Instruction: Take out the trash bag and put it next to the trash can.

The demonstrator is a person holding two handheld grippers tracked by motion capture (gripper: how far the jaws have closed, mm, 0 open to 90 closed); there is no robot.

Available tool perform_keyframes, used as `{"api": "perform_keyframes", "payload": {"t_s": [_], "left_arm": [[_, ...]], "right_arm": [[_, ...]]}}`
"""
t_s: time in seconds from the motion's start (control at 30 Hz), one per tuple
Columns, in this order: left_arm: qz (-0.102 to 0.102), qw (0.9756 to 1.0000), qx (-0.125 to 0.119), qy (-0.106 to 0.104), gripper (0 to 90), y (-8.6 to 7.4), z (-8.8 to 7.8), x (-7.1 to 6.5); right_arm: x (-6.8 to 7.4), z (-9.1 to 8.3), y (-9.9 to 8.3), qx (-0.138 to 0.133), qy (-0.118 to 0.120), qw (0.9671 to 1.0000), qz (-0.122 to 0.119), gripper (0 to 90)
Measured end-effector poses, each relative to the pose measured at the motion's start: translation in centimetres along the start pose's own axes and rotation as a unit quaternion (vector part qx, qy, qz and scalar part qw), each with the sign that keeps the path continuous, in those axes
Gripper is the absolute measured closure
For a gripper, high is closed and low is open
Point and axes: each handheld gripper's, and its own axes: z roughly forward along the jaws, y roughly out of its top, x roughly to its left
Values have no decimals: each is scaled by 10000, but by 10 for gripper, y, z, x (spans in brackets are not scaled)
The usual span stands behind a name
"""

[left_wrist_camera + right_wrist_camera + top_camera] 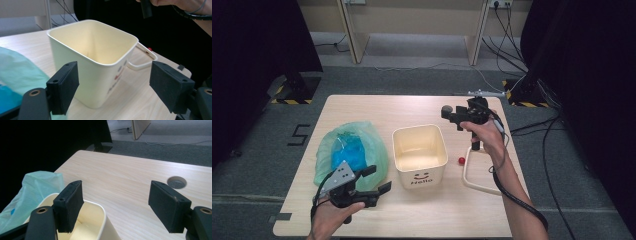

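Note:
A cream bucket (419,155) with a smiley face and "Hello" on its front stands mid-table, and its inside looks empty. Its white handle (472,177) lies flat on the table to its right. My left gripper (378,180) is open near the front left, aimed at the bucket's wall (95,82), which stands clear of its jaws. My right gripper (452,116) is open above the far right of the bucket, over its rim (100,211); nothing lies between its fingers. A crumpled green bag (357,147) with something blue inside lies left of the bucket.
A small red ball (461,161) rests on the table beside the handle. A round grommet hole (176,182) sits in the tabletop near the far edge. Cables trail over the floor behind the table. Dark curtains hang on both sides.

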Motion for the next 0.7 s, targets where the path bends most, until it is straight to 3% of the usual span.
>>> {"api": "perform_keyframes", "payload": {"t_s": [0.2,0.4,0.6,0.7], "left_arm": [[13,9996,145,-243,220,-16,17,-10],[25,9994,164,-305,209,-32,27,-16],[146,9985,441,-292,207,-52,40,-20],[354,9977,559,-166,207,-61,45,-18]], "right_arm": [[-23,-18,-18,-43,-263,9996,69,279],[-45,-31,-38,-76,-491,9984,272,279],[-60,-40,-58,-85,-737,9967,329,271],[-64,-44,-68,-125,-800,9959,396,269]]}}
